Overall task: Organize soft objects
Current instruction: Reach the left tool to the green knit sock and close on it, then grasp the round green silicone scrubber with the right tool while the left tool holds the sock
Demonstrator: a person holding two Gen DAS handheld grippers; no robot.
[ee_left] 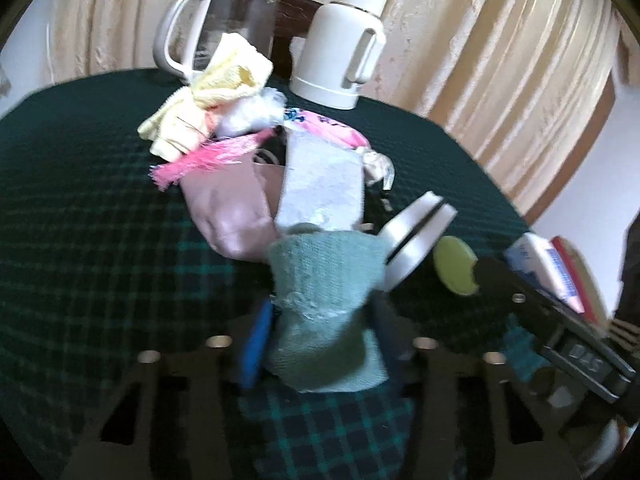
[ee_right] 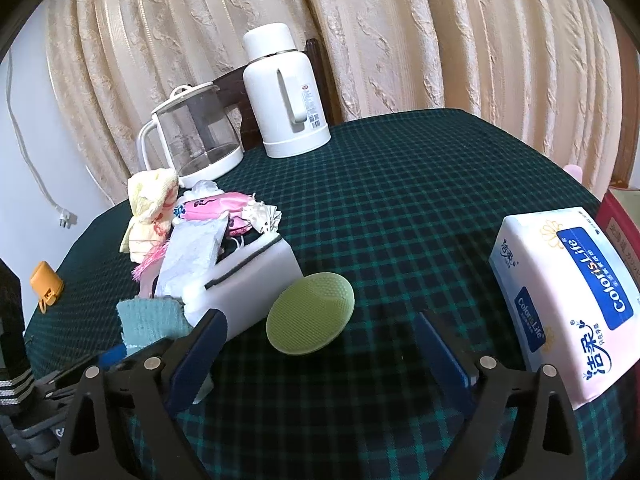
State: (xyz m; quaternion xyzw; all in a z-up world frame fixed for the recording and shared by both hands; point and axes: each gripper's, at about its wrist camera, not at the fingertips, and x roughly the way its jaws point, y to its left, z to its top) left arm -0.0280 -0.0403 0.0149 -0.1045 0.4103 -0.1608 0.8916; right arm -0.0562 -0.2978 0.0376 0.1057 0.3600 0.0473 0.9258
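A teal knitted cloth point(ee_left: 324, 300) is pinched between the blue pads of my left gripper point(ee_left: 324, 338), which is shut on it just above the green plaid tablecloth point(ee_left: 100, 240). Behind it is a pile of soft things: a yellow towel point(ee_left: 228, 80), a pink cloth point(ee_left: 228, 216), a pale grey cloth point(ee_left: 320, 184) and a white sponge point(ee_left: 416, 236). My right gripper point(ee_right: 320, 356) is open, its blue pads point(ee_right: 200, 352) wide apart. A round green silicone scrubber point(ee_right: 310, 312) lies flat just ahead of them, touching neither. The teal cloth point(ee_right: 148, 320) shows at the lower left there.
A glass kettle point(ee_right: 196, 136) and a white thermos jug point(ee_right: 288, 100) stand at the back by the curtain. A tissue pack point(ee_right: 568, 308) lies at the right, with a red book point(ee_right: 616, 220) behind it. An orange tag point(ee_right: 46, 282) sits near the left table edge.
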